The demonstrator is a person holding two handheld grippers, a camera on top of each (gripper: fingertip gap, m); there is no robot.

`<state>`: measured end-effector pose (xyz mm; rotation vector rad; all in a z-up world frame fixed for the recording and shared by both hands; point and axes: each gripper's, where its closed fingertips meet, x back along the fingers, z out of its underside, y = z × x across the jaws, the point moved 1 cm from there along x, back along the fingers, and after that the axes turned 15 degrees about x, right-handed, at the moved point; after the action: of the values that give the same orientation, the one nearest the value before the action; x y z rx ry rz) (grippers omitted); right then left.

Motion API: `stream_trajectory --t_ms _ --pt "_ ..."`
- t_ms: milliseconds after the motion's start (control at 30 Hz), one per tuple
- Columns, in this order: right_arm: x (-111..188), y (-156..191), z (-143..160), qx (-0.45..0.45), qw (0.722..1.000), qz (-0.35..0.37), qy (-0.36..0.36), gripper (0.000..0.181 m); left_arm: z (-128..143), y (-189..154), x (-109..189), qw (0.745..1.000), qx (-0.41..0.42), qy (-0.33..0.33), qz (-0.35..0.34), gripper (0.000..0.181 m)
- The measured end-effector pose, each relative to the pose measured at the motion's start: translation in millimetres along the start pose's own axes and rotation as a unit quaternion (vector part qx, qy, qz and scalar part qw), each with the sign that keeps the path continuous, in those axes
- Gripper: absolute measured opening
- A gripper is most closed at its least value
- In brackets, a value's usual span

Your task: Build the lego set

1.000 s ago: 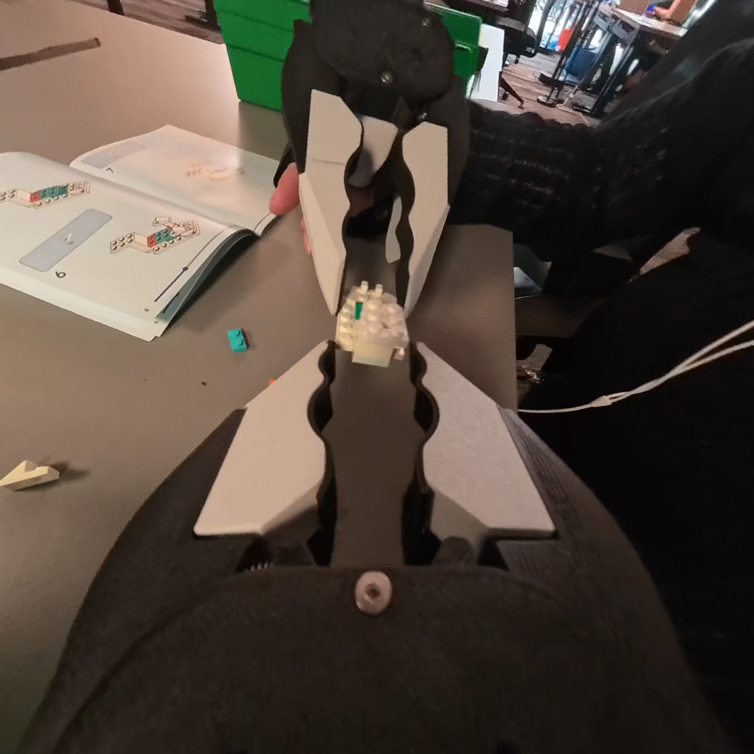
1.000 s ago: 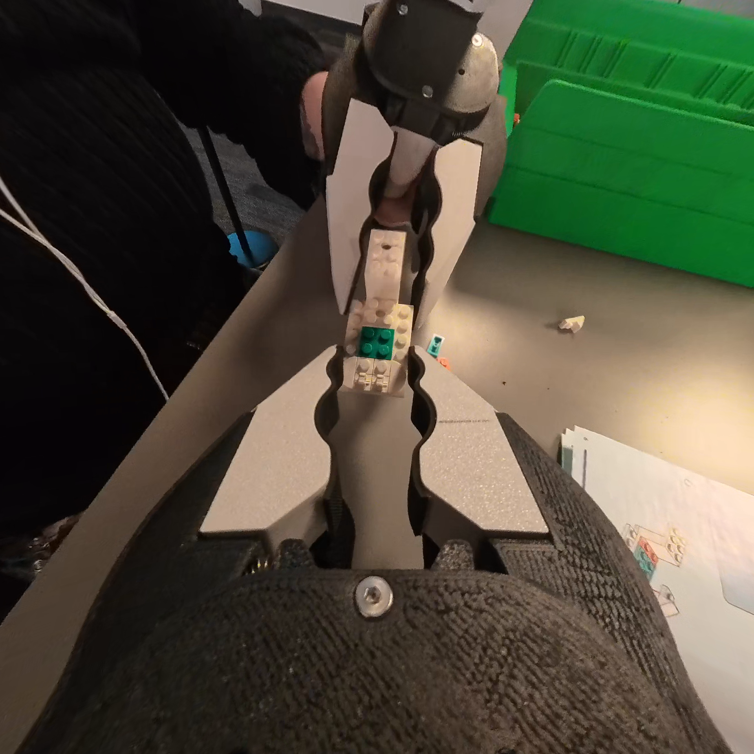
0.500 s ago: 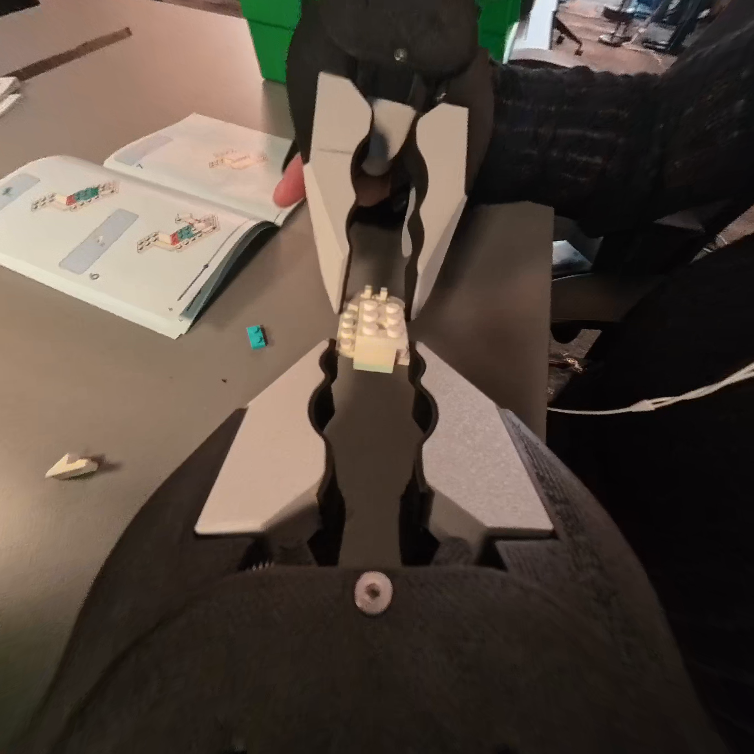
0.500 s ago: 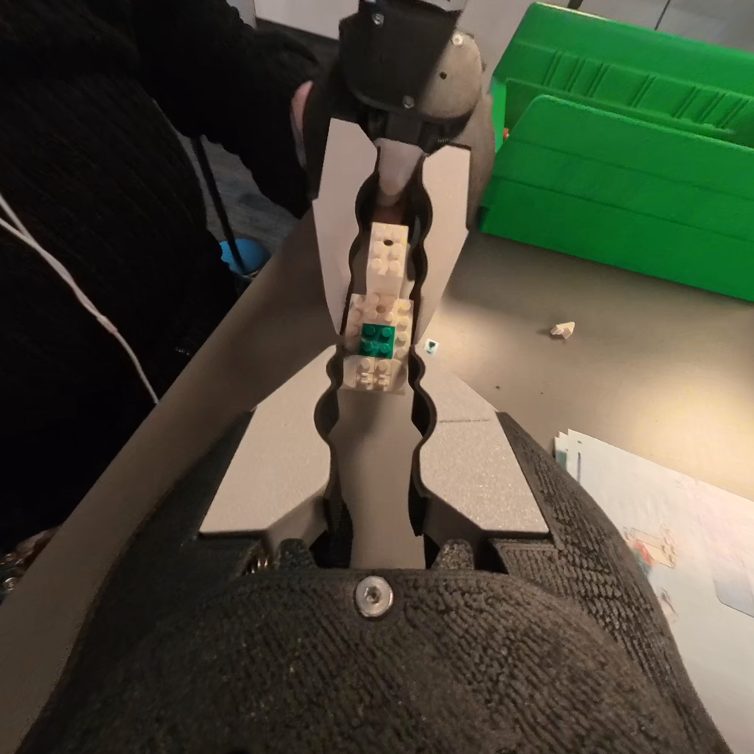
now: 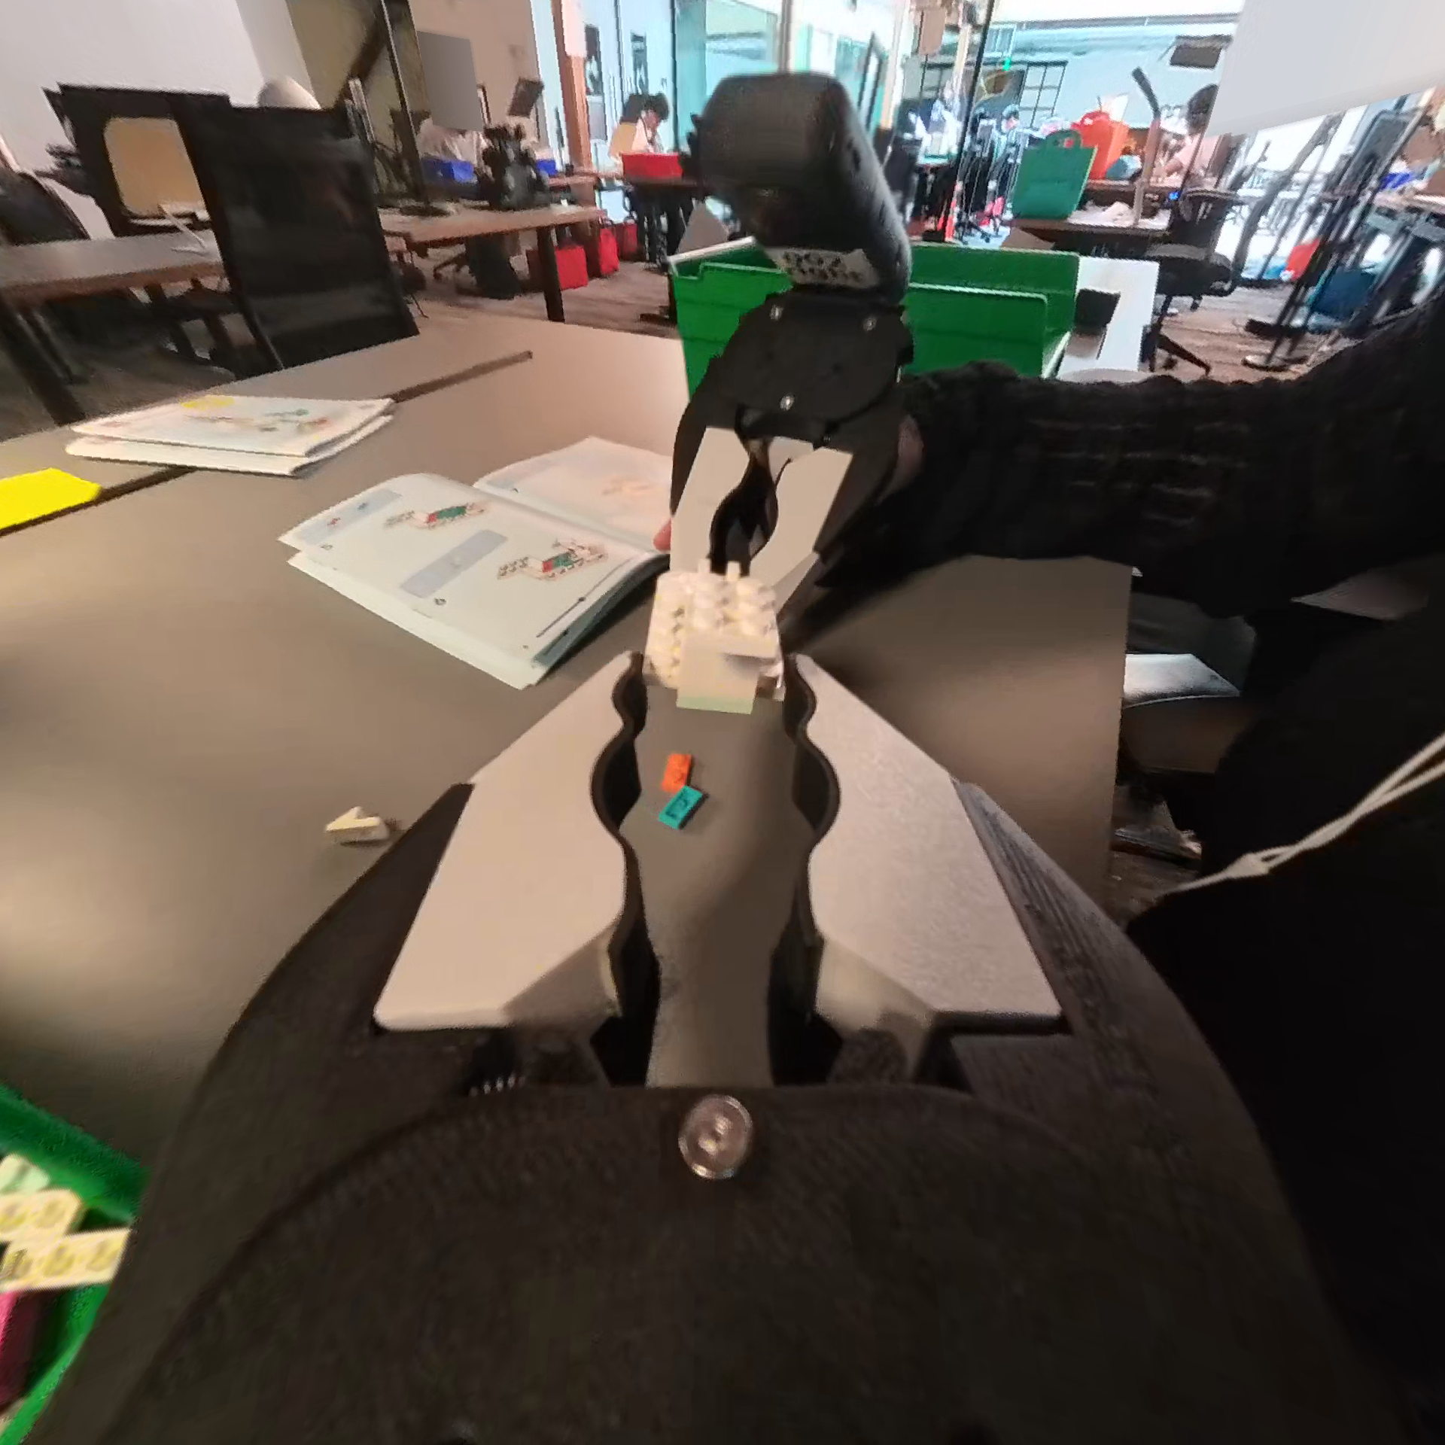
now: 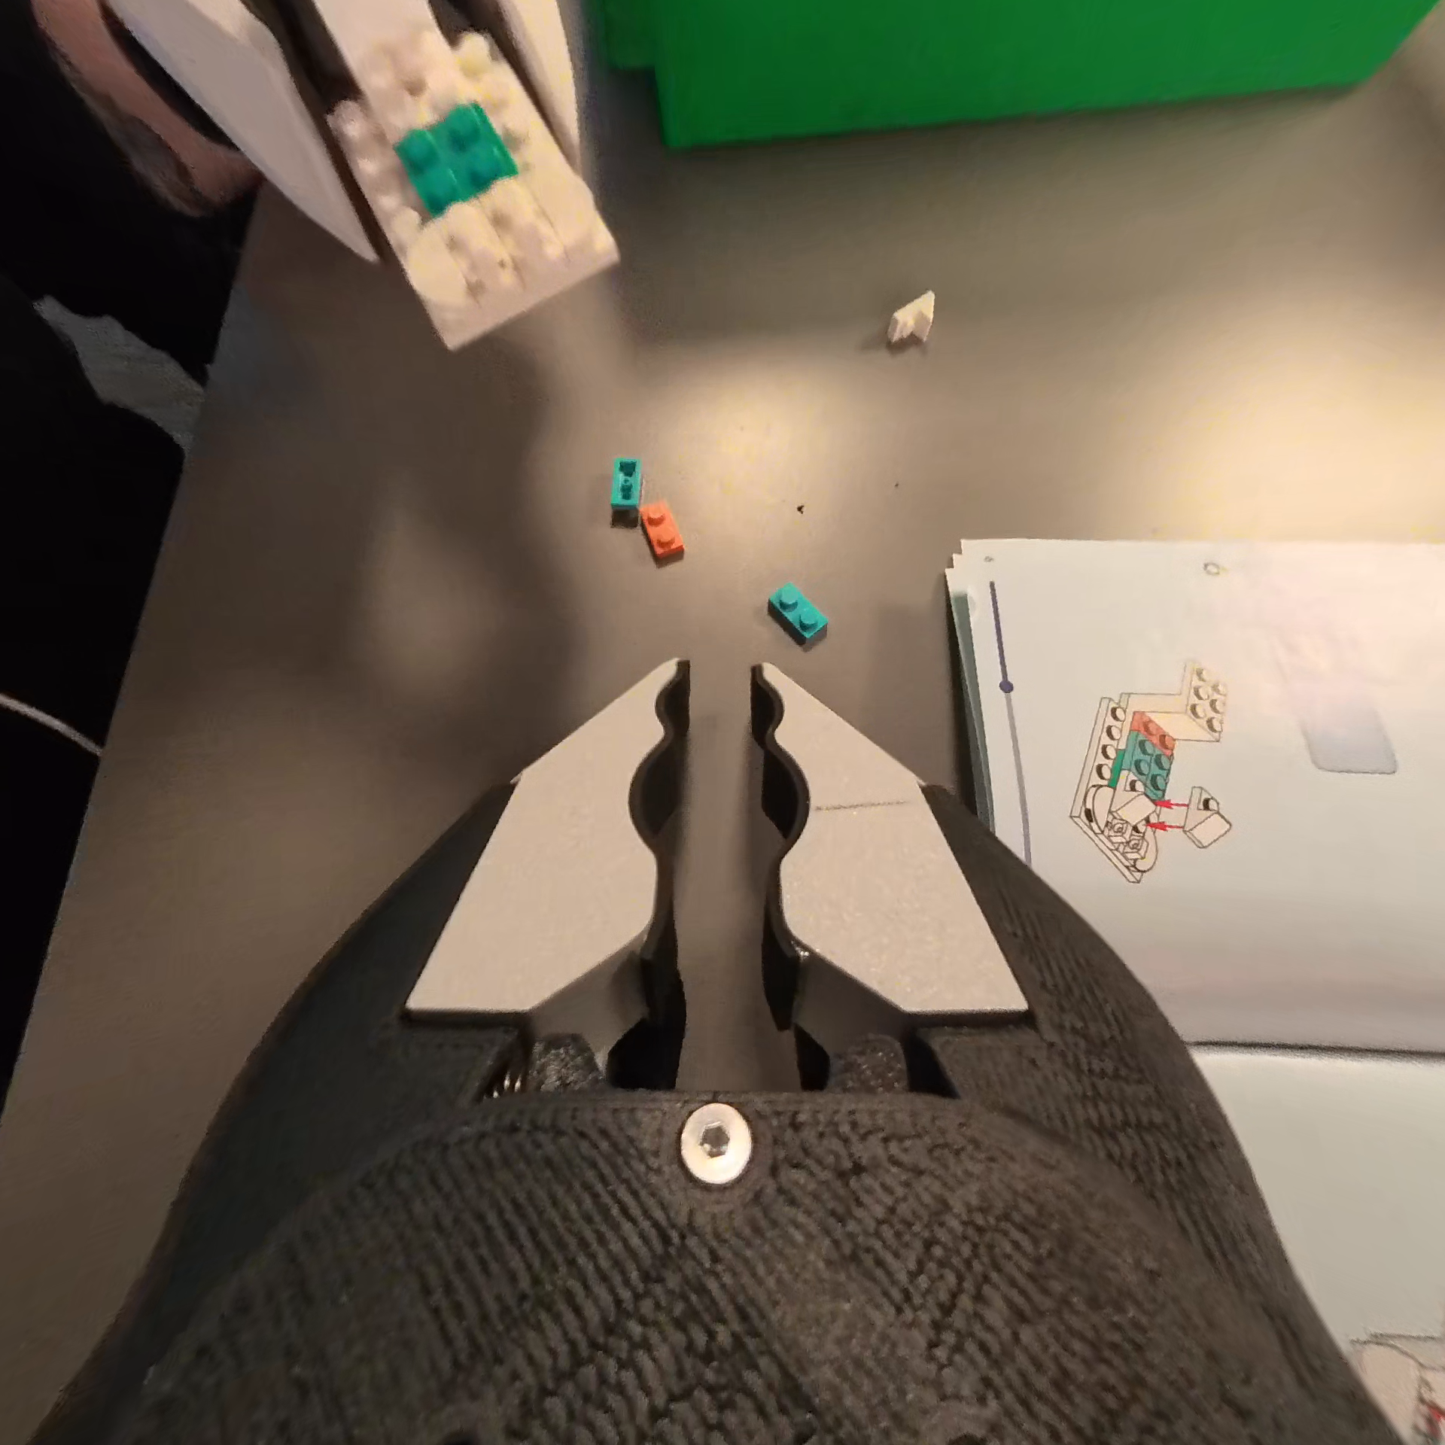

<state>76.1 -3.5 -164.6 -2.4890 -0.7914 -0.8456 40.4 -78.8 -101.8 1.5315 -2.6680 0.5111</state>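
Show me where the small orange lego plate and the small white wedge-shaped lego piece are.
small orange lego plate point(image 6: 662, 530), right wrist view, studded top.
small white wedge-shaped lego piece point(image 6: 912, 319), right wrist view, its middle.

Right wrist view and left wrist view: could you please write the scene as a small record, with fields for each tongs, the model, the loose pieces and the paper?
left tongs: shut on white assembly
white assembly: has a teal plate on its studded face
right tongs: open by a narrow gap, empty
loose pieces on table: teal piece next to orange piece; second teal piece; small white piece
instruction booklet: open, beside the right tongs
green bin: behind the pieces
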Motion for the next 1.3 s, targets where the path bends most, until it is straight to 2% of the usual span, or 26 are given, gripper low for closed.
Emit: stream_trajectory --t_ms 167,367,600,767,900,1033,1100,1167,1300 --pt "-14 -6 -5 -0.076 0.997 0.006 0.023 0.012 -12 15 6 0.998 0.03 -0.044 -0.025 0.034" --pt "-19 -9 -7 -0.092 0.995 0.022 0.04 0.015 -21 27 19 0.992 0.075 -0.091 -0.038 0.034" --pt "-6 -20 -6 -0.019 0.998 0.046 0.035 0.017 -22 29 22 0.991 0.085 -0.096 -0.037 0.034" --pt "-9 -16 -11 0.084 0.996 -0.016 -0.003 0.021 -19 25 19 0.993 0.081 -0.079 -0.021 0.034" --pt "-15 -23 -12 0.093 0.994 -0.052 -0.015 0.02 -17 22 18 0.994 0.08 -0.073 -0.01 0.034" --pt "-19 -23 -2 0.111 0.99 -0.082 0.025 0.018 -17 21 19 0.994 0.083 -0.071 -0.006 0.034" --pt "-21 -22 -2 0.113 0.989 -0.091 0.023 0.014 -17 21 18 0.994 0.084 -0.07 -0.004 0.034" --pt "-22 -21 -3 0.105 0.99 -0.093 0.022 0.007 -16 20 18 0.994 0.084 -0.067 -0.003 0.034" --pt "-15 -29 -8 0.114 0.991 -0.064 0.042 0.006 -15 18 17 0.995 0.08 -0.062 0.002 0.034"
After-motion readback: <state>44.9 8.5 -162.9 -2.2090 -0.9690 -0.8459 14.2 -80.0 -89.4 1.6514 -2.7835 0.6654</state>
